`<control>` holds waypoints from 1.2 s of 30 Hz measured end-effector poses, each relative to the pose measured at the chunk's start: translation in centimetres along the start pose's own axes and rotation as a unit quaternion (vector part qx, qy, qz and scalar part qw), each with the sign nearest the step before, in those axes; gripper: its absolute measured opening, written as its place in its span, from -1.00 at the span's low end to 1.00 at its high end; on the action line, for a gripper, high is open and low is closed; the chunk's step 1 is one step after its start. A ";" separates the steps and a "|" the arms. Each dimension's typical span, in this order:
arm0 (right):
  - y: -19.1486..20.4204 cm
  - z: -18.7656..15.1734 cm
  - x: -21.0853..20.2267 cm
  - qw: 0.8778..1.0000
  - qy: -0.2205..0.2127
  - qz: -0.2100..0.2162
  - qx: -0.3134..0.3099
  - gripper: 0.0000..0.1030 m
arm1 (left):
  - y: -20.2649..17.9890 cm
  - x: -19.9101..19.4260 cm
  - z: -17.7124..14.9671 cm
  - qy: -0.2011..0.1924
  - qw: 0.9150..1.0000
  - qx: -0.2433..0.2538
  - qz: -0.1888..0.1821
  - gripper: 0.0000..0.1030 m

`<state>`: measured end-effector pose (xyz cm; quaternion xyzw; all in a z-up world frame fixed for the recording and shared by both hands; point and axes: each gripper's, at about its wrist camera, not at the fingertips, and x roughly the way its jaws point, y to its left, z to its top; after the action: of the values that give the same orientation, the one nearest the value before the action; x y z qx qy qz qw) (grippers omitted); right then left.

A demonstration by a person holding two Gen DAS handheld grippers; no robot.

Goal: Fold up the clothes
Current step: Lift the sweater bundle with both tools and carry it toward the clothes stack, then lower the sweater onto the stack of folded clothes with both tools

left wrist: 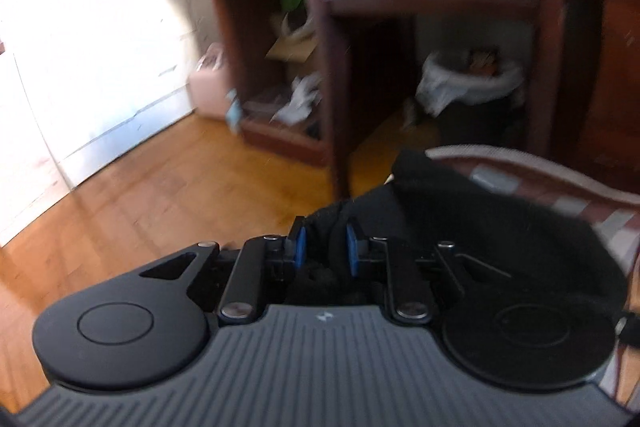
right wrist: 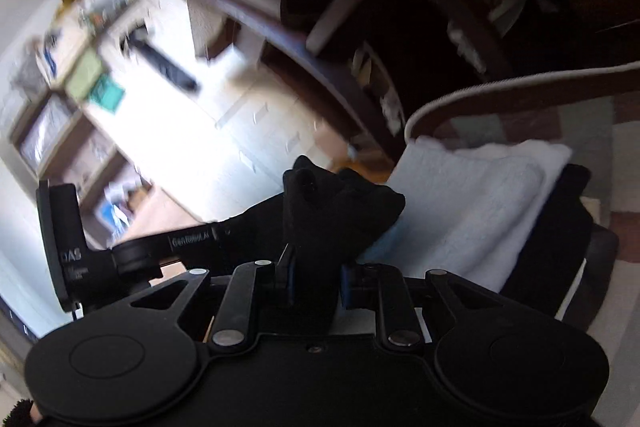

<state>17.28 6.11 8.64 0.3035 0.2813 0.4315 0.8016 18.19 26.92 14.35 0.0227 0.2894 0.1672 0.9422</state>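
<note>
The left gripper (left wrist: 325, 242) is pinching a fold of the black garment (left wrist: 460, 211) between its blue pads (left wrist: 301, 241), the jaws drawn in close around the cloth. The rest of that dark fabric is spilling off to the gripper's right, draping over the edge of a checked bed cover (left wrist: 568, 187) with pale piping. Ahead of the gripper, a dark wooden shelf unit (left wrist: 320, 39) is standing on the wooden floor (left wrist: 160, 195), and a bin lined with a white bag (left wrist: 468, 87) is sitting in the gap beyond it.

The right gripper (right wrist: 316, 277) is clamping the same black garment (right wrist: 336, 203), which is bunching up into a lump just ahead of its fingers. Just right of that lump, a folded white towel (right wrist: 472, 195) is lying on the bed. To the gripper's left, the other handheld tool is jutting into the right wrist view. Both views are blurred.
</note>
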 end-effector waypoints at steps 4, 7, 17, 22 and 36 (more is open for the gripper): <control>-0.9 -1.3 -0.4 1.000 -0.018 -0.006 0.001 -0.47 | -1.9 -0.6 -0.3 -0.008 0.999 0.030 0.007 -0.56; -1.7 -0.9 -0.2 1.000 -0.006 -0.008 0.011 -0.22 | -1.3 -1.1 -1.5 -0.008 0.999 0.044 0.016 -0.46; -2.4 1.2 2.4 1.000 0.014 0.007 0.015 -0.08 | 2.7 -2.0 -5.9 0.015 0.999 -0.036 -0.005 0.16; 2.4 4.1 3.0 0.993 0.005 0.036 -0.108 -0.45 | 2.6 -2.6 -5.9 0.003 0.998 -0.057 -0.018 0.10; -6.0 4.1 3.2 0.995 0.086 -0.053 0.003 -0.46 | -0.8 -3.0 -6.7 0.040 0.997 -0.040 -0.044 0.11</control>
<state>24.90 5.22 6.33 0.2526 0.3664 0.4123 0.7949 12.39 24.84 10.31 -0.0347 0.3209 0.1375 0.9364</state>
